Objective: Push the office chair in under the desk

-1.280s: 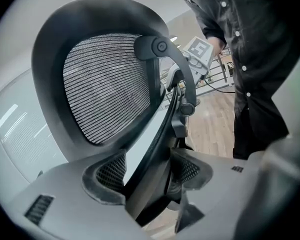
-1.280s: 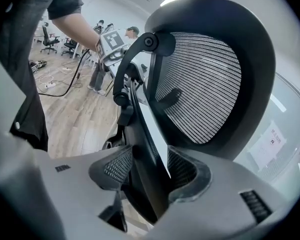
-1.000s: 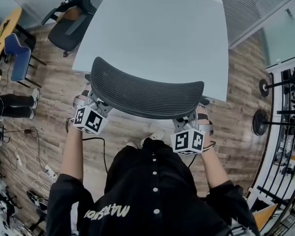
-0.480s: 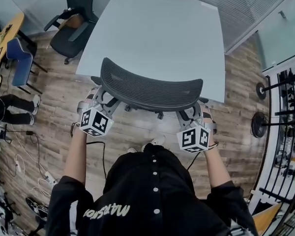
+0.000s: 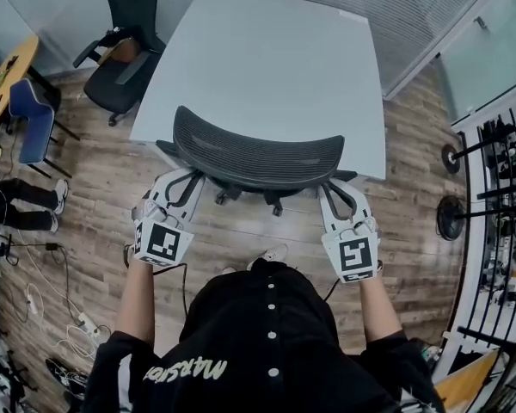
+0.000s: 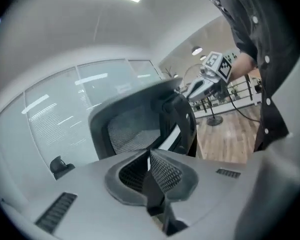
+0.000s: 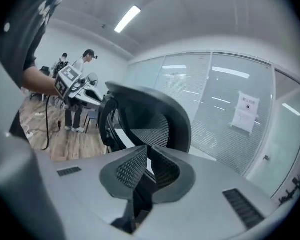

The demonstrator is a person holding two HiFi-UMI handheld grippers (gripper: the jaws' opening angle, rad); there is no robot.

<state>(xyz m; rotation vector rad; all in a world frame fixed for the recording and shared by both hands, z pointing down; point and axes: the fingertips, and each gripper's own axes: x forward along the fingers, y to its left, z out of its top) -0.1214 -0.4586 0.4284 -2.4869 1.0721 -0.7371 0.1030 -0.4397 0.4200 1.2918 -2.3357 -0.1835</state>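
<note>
Black mesh-backed office chair (image 5: pixel 256 157) on castors, shown between the person and the pale grey square-topped bench (image 5: pixel 267 67). The seat is hidden beneath the backrest and the bench's near edge, so the chair is judged to be almost fully pushed in. The left tongs (image 5: pixel 187 179) and the right tongs (image 5: pixel 330 188) are seen at the lower corners of the backrest, one at each end; whether the tips touch the frame cannot be told. Both pairs of jaws have just been closing and are now brought together, pad against pad, with nothing caught between them in either gripper view. The chair is therefore not gripped.

Risks from here, as judged: the closed tips could slip off the curved, smooth rim if a push is given. An uneven push from one side would swivel the chair on its castors, and an armrest could then be driven against the bench edge instead of passing under it.

Orientation: the chair faces the bench, away from the person. The long axis of the backrest runs from left to right, roughly parallel to the bench's near edge
</note>
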